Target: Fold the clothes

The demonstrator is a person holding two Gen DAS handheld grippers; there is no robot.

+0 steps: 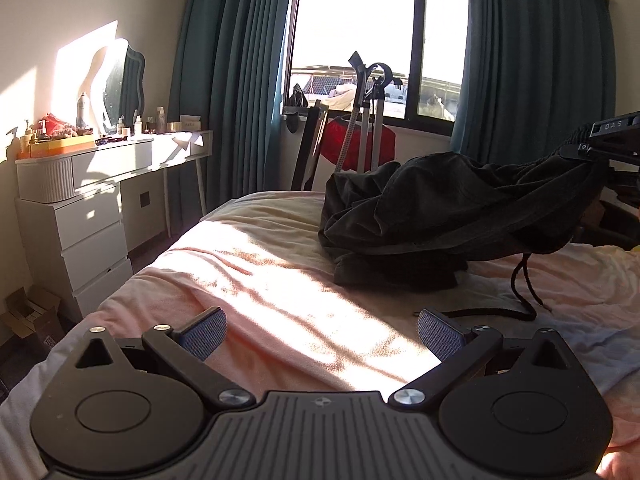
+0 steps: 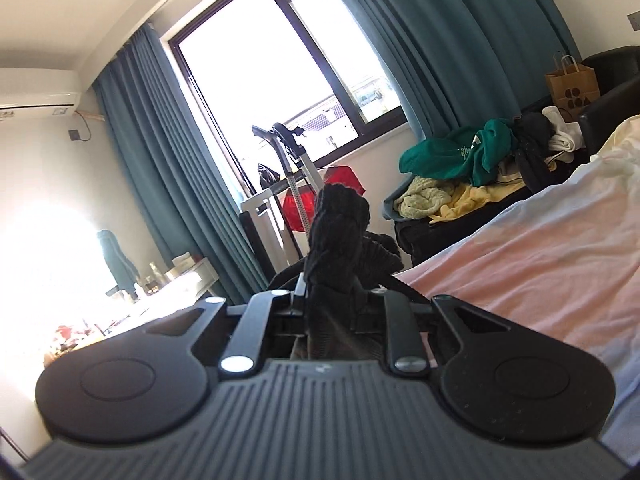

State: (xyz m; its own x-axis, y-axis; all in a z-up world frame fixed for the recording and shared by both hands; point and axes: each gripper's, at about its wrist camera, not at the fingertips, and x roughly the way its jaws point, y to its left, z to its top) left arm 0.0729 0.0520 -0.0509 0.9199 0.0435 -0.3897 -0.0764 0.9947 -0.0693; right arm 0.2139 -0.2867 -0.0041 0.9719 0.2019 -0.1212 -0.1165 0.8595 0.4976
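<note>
While right gripper jaws pinch dark garment, left gripper agape

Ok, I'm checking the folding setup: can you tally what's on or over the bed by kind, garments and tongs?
Dark garment: 1
Tongs: 2 (left tongs open, right tongs clamped on the garment)
Total: 3

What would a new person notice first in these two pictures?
First, the dark garment heaped on the sunlit pink bed, one end lifted by the right tool, whose jaws are closed on the fabric. The left tool is open and empty over the blanket. Behind, the bright window between teal curtains, and in the right wrist view a pile of unfolded clothes beside the bed.
</note>
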